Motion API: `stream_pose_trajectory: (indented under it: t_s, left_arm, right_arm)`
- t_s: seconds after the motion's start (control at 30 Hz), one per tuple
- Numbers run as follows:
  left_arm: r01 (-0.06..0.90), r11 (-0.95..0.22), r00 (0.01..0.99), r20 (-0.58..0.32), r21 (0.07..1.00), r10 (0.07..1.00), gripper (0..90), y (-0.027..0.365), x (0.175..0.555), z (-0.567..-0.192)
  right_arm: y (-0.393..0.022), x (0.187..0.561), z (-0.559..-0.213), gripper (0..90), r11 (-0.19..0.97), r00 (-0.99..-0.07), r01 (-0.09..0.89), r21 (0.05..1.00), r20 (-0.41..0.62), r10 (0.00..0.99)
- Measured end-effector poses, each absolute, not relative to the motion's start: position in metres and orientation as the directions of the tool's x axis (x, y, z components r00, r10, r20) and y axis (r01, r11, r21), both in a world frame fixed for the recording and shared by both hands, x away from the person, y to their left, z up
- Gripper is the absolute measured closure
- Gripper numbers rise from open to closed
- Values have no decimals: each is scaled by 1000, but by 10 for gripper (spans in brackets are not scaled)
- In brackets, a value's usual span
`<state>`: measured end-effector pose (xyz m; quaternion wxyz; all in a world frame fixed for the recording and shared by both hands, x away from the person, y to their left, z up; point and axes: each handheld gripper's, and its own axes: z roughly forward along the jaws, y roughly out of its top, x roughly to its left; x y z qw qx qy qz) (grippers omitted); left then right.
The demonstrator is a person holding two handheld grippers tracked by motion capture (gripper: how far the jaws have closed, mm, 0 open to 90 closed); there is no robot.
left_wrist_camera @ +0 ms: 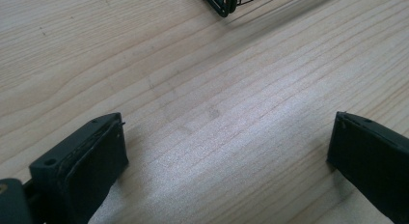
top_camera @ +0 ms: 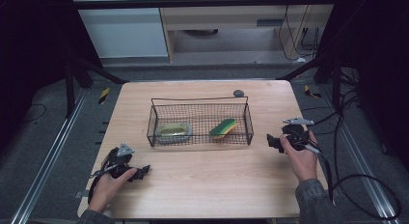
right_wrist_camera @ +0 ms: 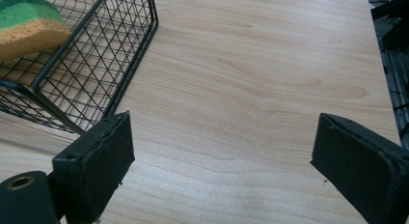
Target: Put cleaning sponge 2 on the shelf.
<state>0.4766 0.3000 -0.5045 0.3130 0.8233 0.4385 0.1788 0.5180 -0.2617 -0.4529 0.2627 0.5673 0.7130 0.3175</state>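
Left claw (top_camera: 140, 173) rests near the near-left edge of the table (top_camera: 202, 185), jaws spread wide over bare wood with nothing between them. Centre-far stands the wire basket (top_camera: 200, 121), with a clear container (top_camera: 172, 132) at its left end and a green-yellow sponge (top_camera: 223, 126) at its right. Right claw (top_camera: 271, 141) hovers just right of the basket, jaws spread, gripping nothing.

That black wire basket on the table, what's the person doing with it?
Nothing is being held right now. A person sits at the light wooden table with a black two-jaw gripper in each hand. The left gripper and the right gripper both have their jaws wide open over bare wood, one on each side of the black wire basket. Inside the basket lie a green and yellow sponge and a round grey dish with something yellowish in it. A small grey round thing sits behind the basket.
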Motion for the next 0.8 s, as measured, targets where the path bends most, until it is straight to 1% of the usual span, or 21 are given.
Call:
stream_pose_trajectory:
  t_s: [0.43, 0.67, 0.8]
  left_arm:
    - [584, -394, 541, 21, 710, 841, 0, 306, 483, -508]
    - [592, -380, 524, 18, 711, 851, 0, 306, 488, -509]
    - [597, -369, 508, 20, 712, 861, 0, 305, 493, -509]
  right_arm:
    - [-272, 518, -492, 82, 92, -166, 682, 725, 31, 986]
    - [-278, 512, -507, 77, 69, -149, 693, 717, 49, 988]
    - [-277, 509, -512, 69, 88, -154, 667, 740, 21, 988]
